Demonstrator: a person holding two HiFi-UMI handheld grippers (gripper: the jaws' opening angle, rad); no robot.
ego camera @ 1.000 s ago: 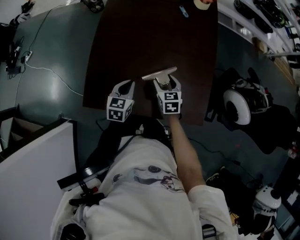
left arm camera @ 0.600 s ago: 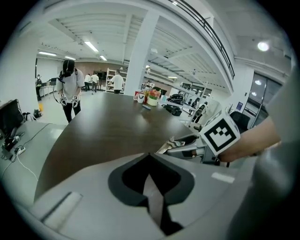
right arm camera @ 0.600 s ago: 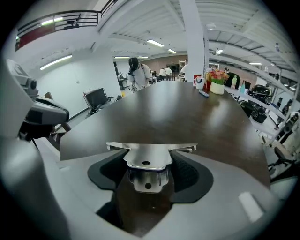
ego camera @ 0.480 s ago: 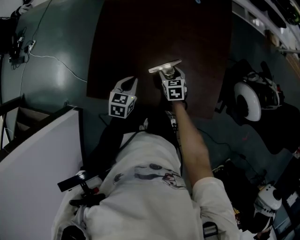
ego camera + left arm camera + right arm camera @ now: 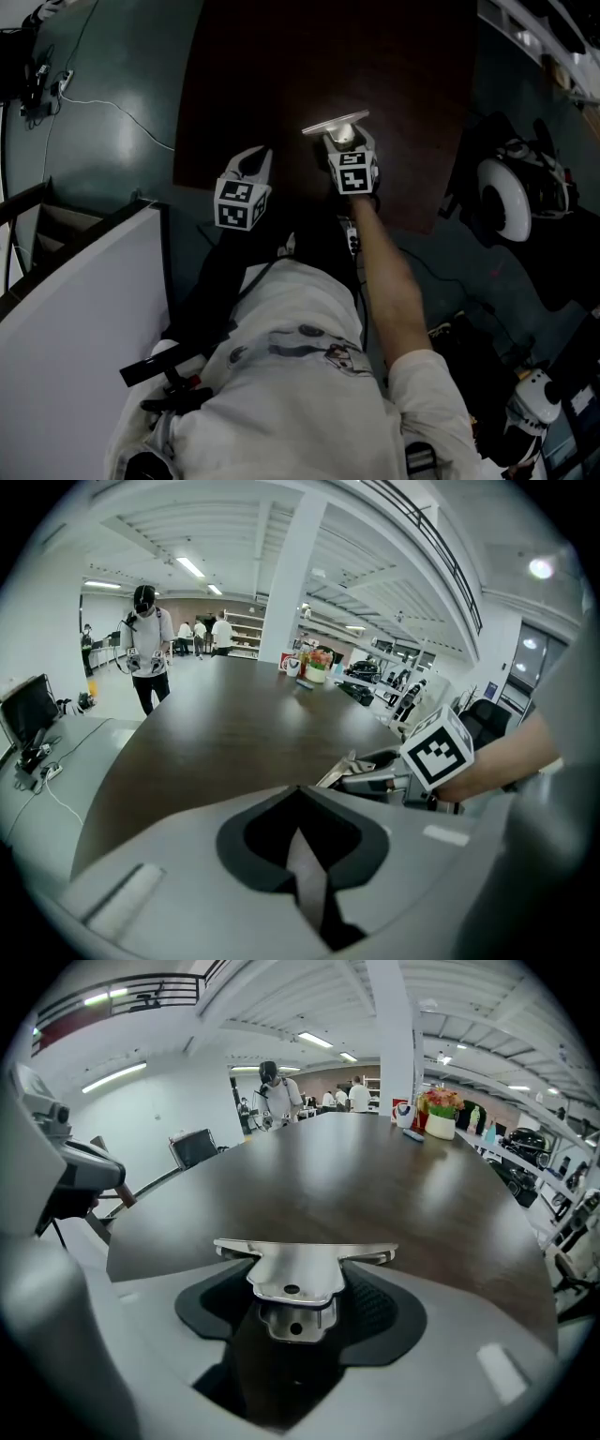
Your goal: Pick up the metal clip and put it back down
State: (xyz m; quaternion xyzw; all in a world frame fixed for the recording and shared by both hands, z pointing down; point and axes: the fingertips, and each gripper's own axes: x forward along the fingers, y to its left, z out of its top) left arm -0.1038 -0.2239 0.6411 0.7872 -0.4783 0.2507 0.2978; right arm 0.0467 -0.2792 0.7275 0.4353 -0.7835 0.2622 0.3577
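Note:
The metal clip (image 5: 335, 123) is a shiny strip with a wide flat bar across its front. My right gripper (image 5: 343, 141) is shut on it and holds it over the near part of the dark brown table (image 5: 281, 66). In the right gripper view the clip (image 5: 298, 1274) sits level between the jaws of the right gripper (image 5: 295, 1302), its bar pointing ahead. My left gripper (image 5: 251, 159) hovers at the table's near edge, a little left of the right one. Its jaws are shut on nothing in the left gripper view (image 5: 302, 846), where the clip (image 5: 343, 772) shows to the right.
An office chair with a white back (image 5: 502, 197) stands right of the table. A white partition (image 5: 75, 309) is at the left and a cable (image 5: 112, 108) lies on the floor. Cups and flowers (image 5: 433, 1117) stand at the table's far end, people (image 5: 145, 649) beyond.
The right gripper has carried the clip a little forward relative to the left gripper. The head view has shifted too. Both grippers kept their state.

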